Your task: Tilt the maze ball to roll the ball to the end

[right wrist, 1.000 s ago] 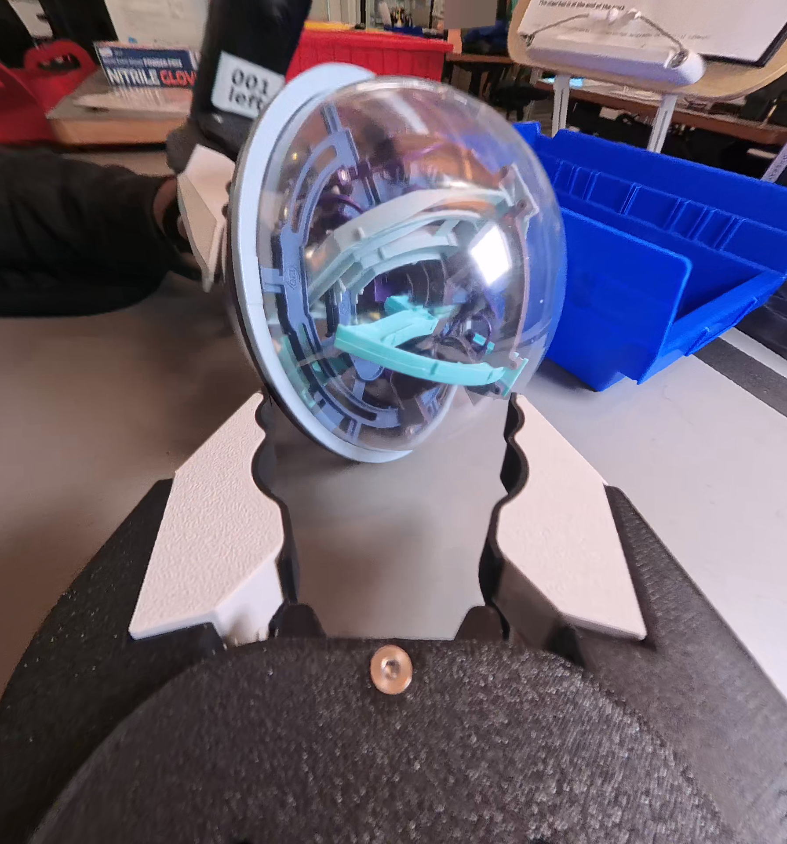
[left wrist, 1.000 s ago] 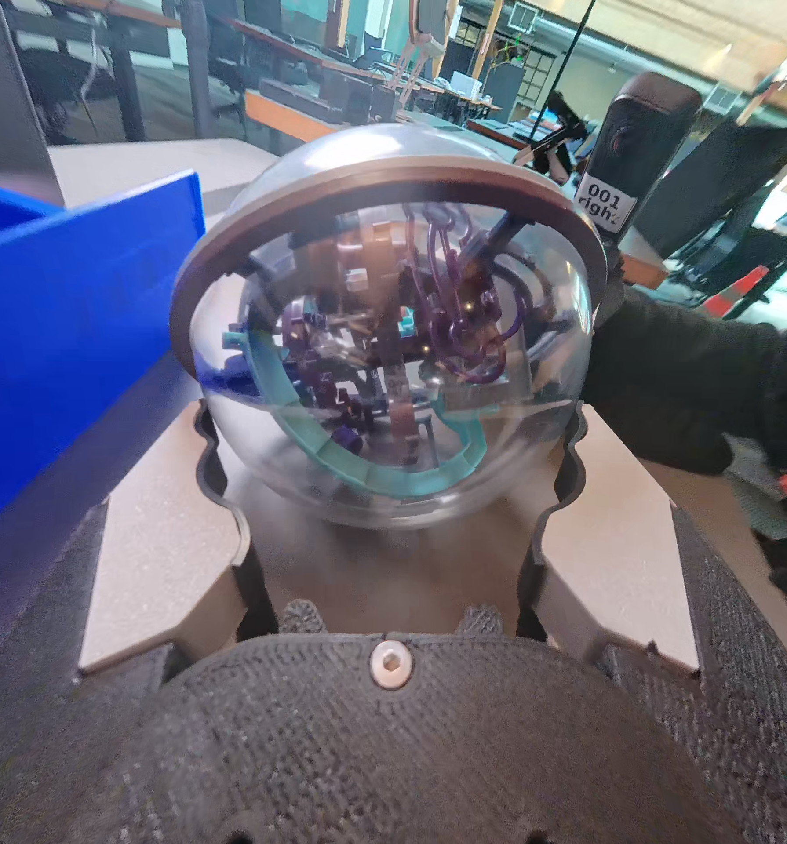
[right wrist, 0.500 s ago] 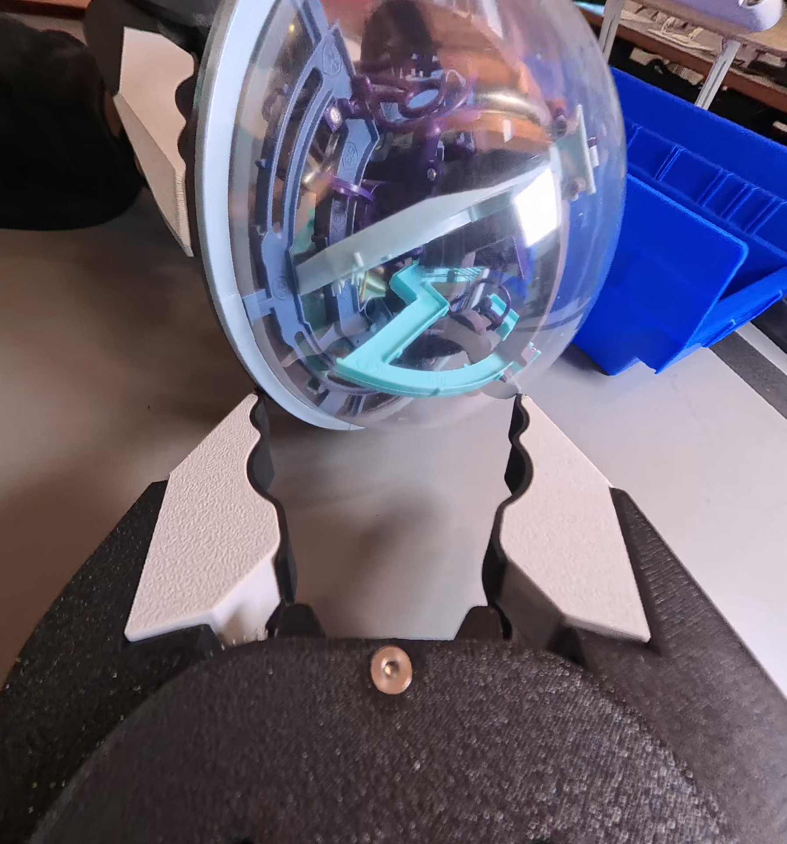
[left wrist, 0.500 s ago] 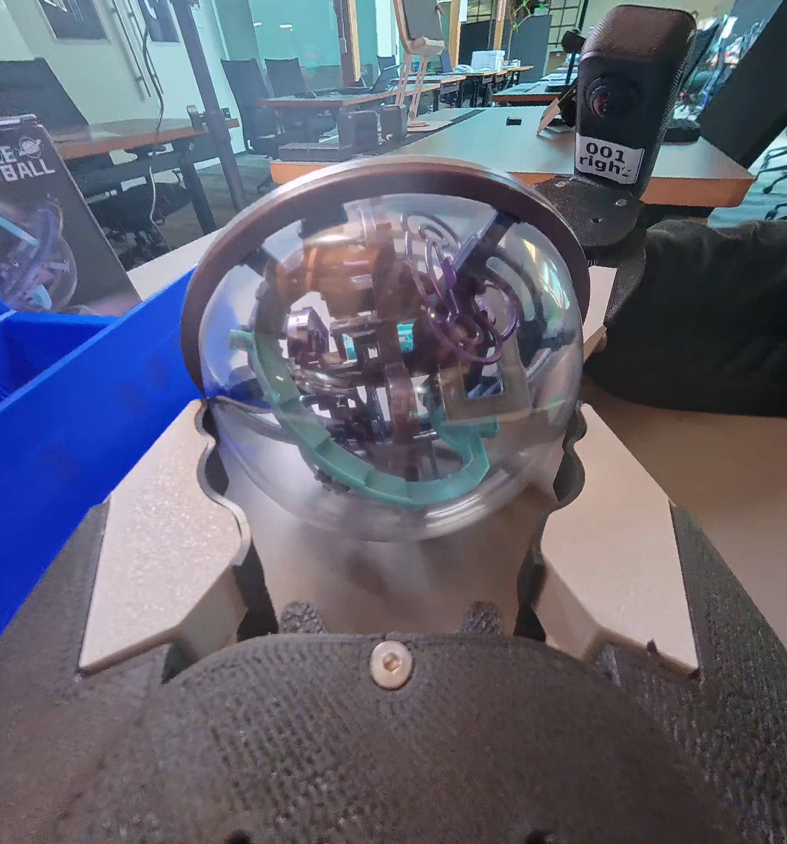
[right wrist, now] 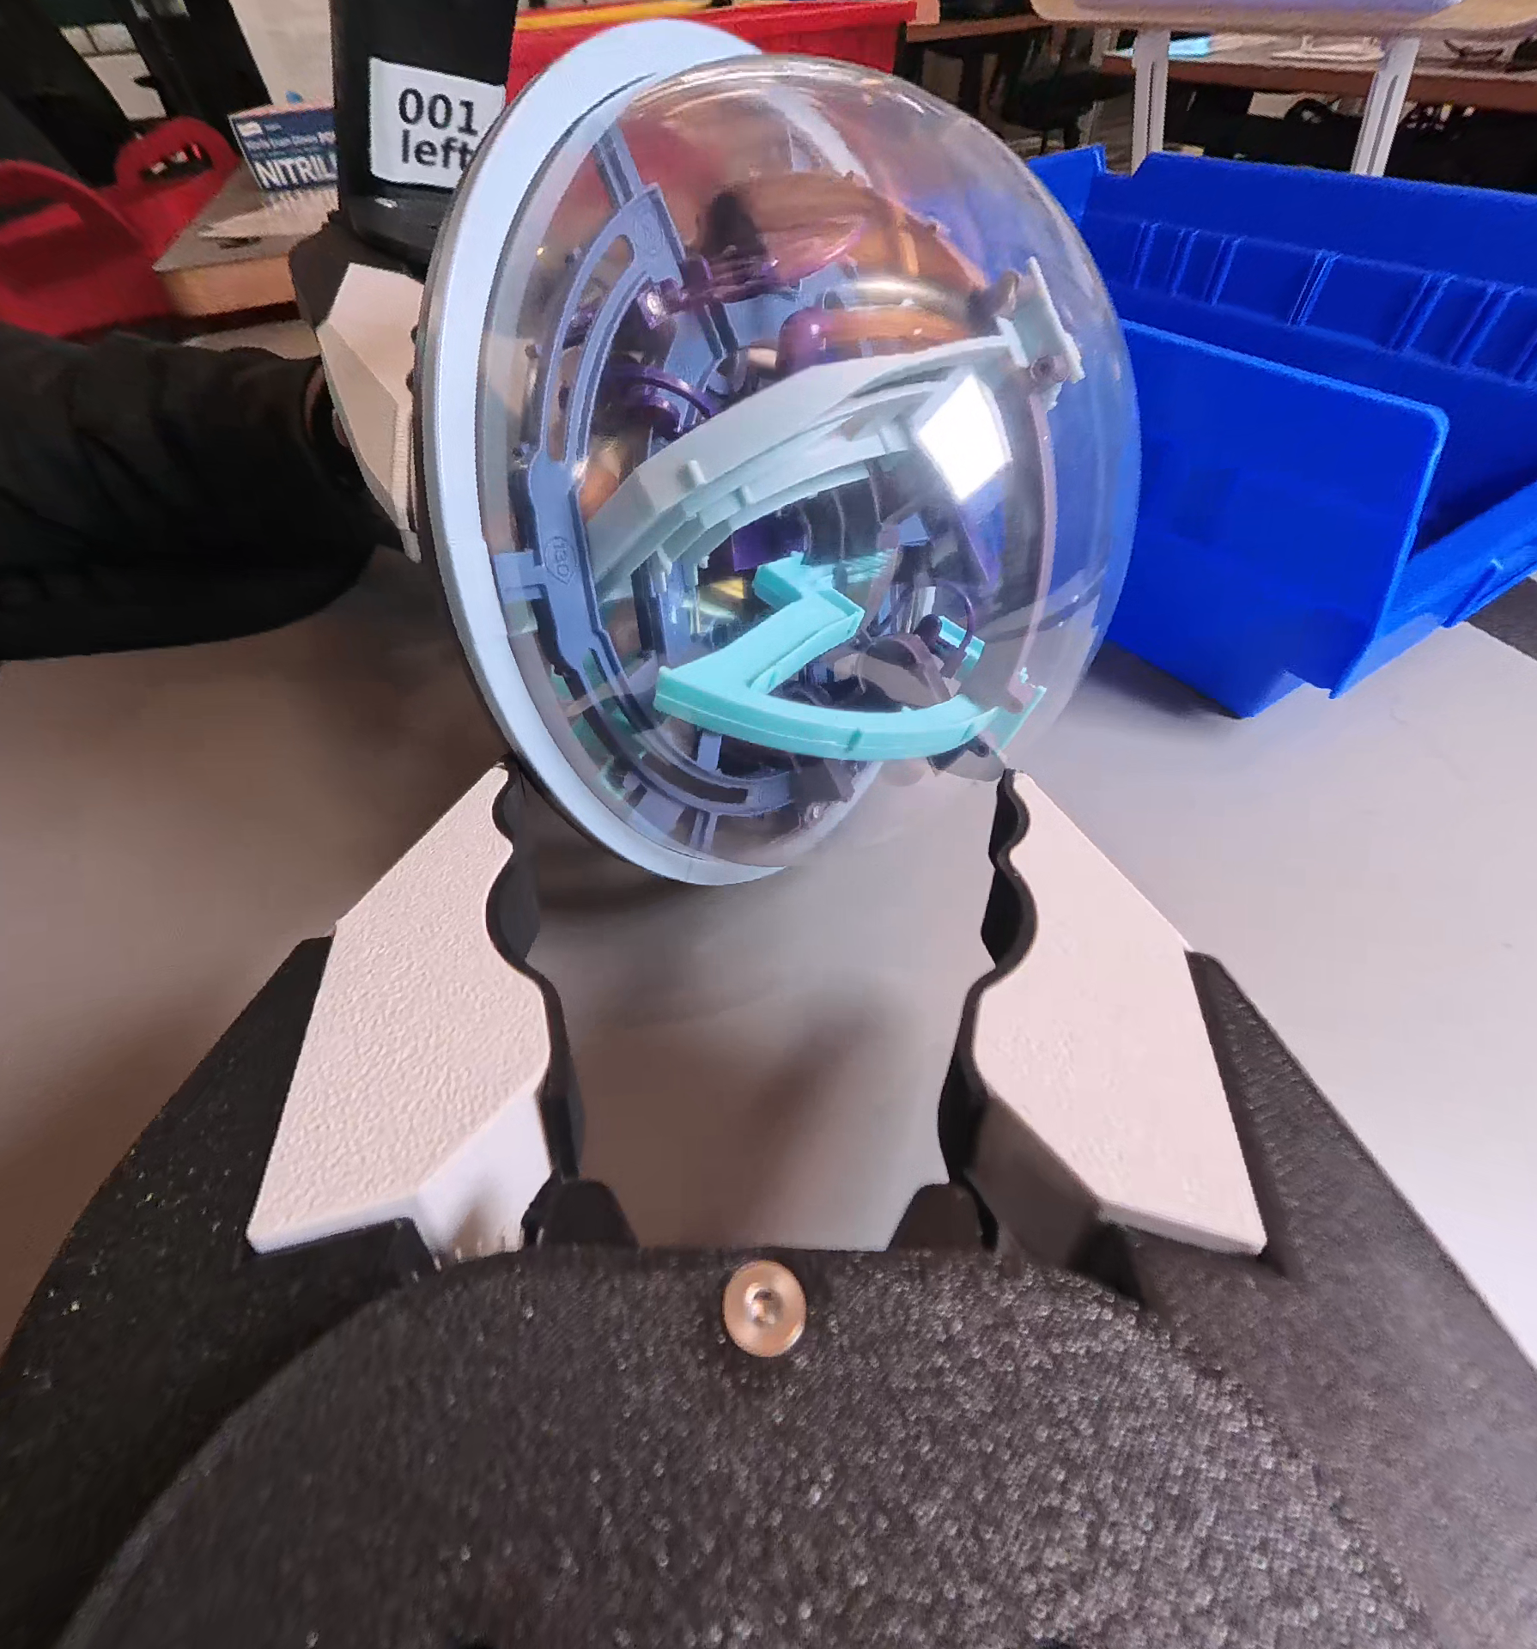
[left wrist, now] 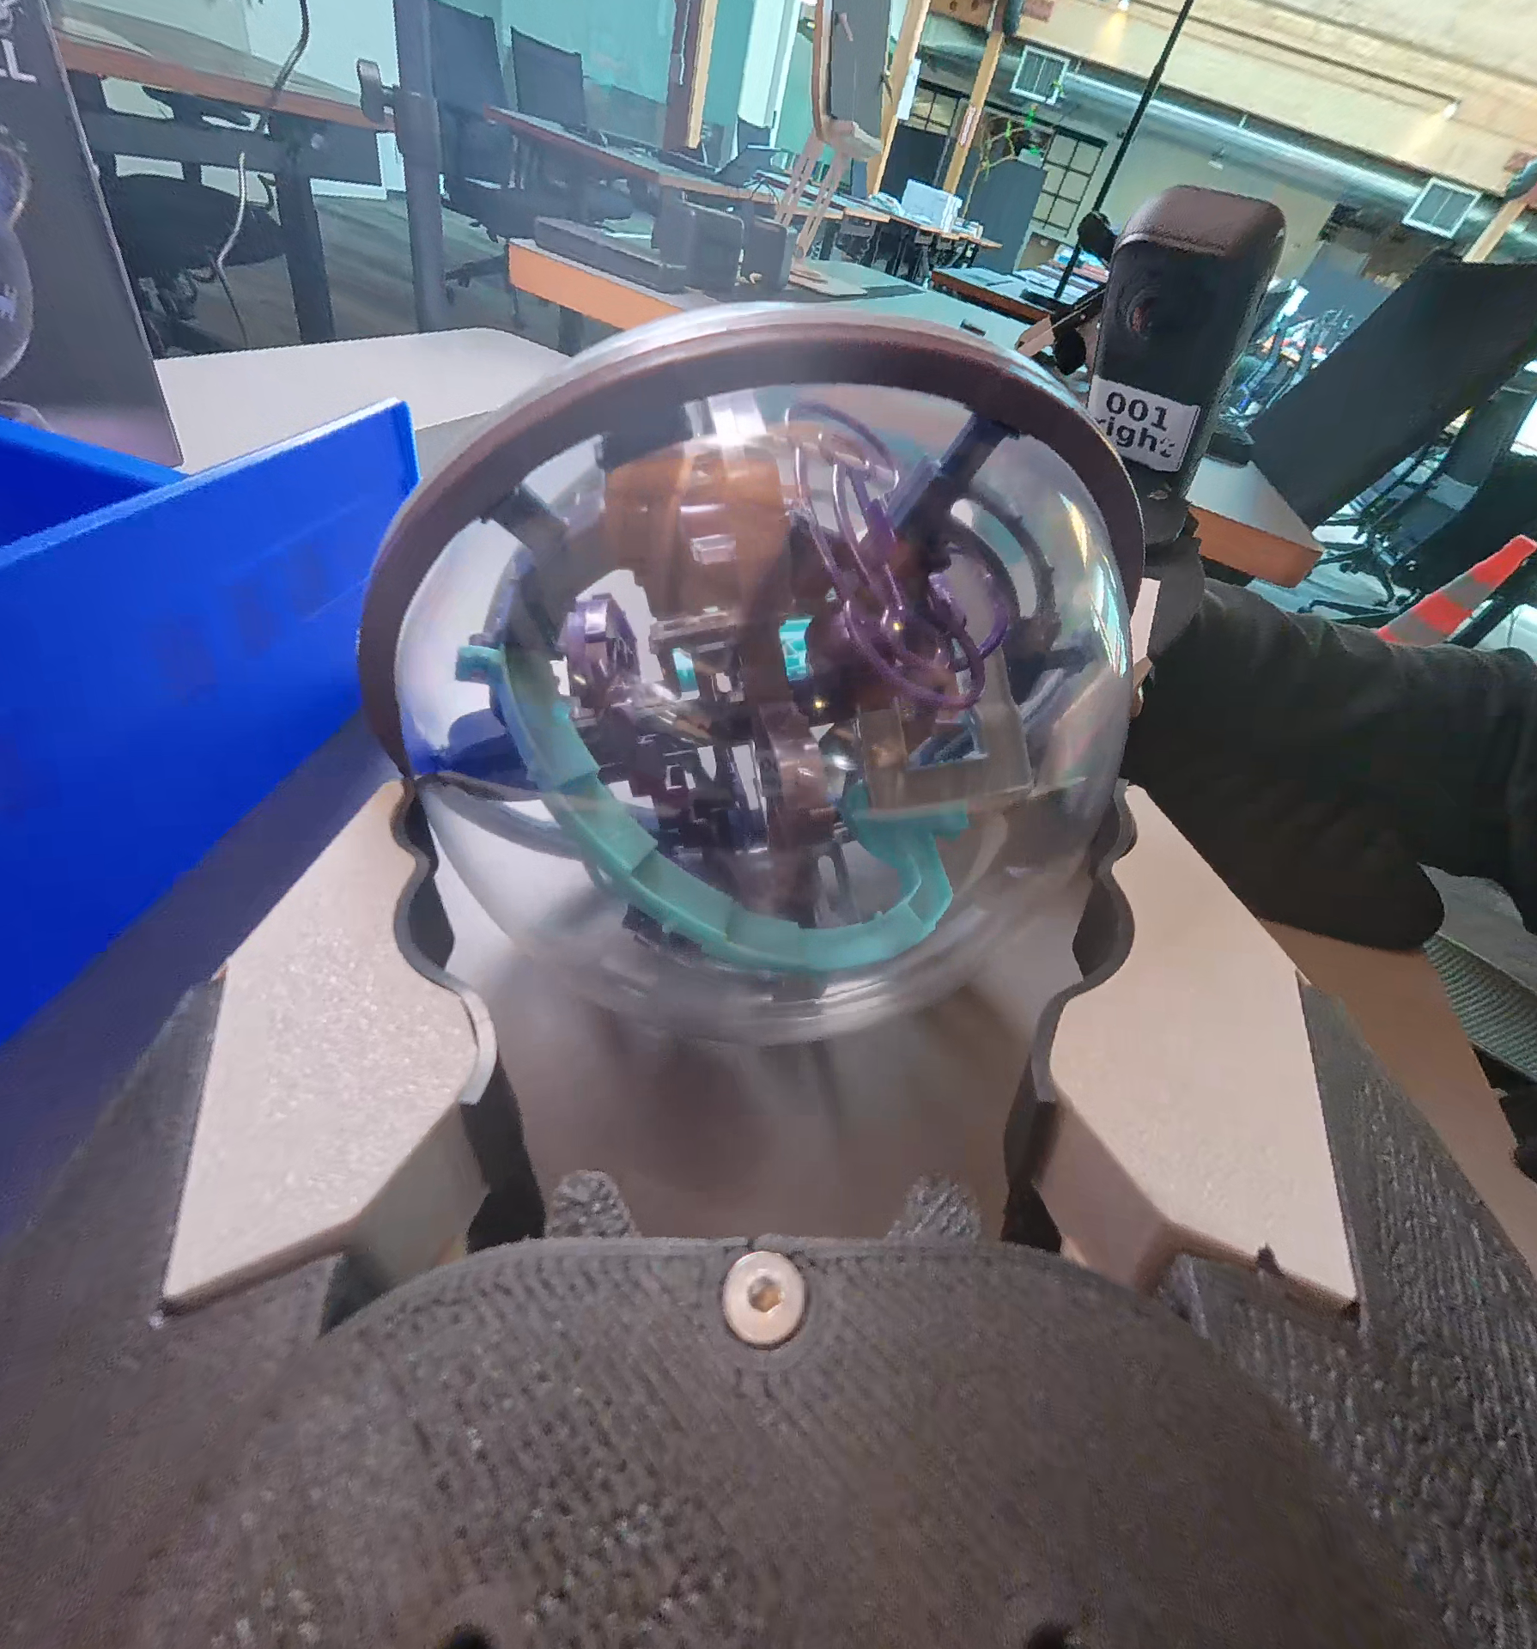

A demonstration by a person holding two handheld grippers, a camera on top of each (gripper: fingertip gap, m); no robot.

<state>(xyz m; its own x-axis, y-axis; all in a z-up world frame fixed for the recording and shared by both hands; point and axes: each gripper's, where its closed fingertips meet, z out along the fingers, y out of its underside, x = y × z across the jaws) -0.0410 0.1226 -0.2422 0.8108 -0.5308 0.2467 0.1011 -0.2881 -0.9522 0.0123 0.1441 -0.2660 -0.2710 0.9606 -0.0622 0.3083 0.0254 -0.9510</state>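
The maze ball (left wrist: 747, 660) is a clear sphere with teal, purple and brown tracks inside and a ring around its middle. It is held just above the table between both grippers. My left gripper (left wrist: 760, 790) is shut on it, with both fingertips pressed to the sphere's sides. My right gripper (right wrist: 756, 781) is shut on the same ball (right wrist: 774, 464), with one tip at the pale ring and the other on the dome. The right gripper's body (left wrist: 1180, 357) shows behind the ball in the left wrist view. The left gripper's finger (right wrist: 372, 384) shows against the ball's far side in the right wrist view.
A blue bin (left wrist: 123, 642) stands close to the ball's left; it also shows in the right wrist view (right wrist: 1327, 446). The ball's dark box (left wrist: 24, 223) stands behind it. A person's dark sleeves (left wrist: 1327, 758) (right wrist: 123, 464) hold the grippers. The grey table (right wrist: 212, 848) lies below. A red basket (right wrist: 60, 232) sits far off.
The ball has been tilted back and forth in both grasps; in the right wrist view it rose close to the camera, then swung back down. Both grippers kept hold of it.
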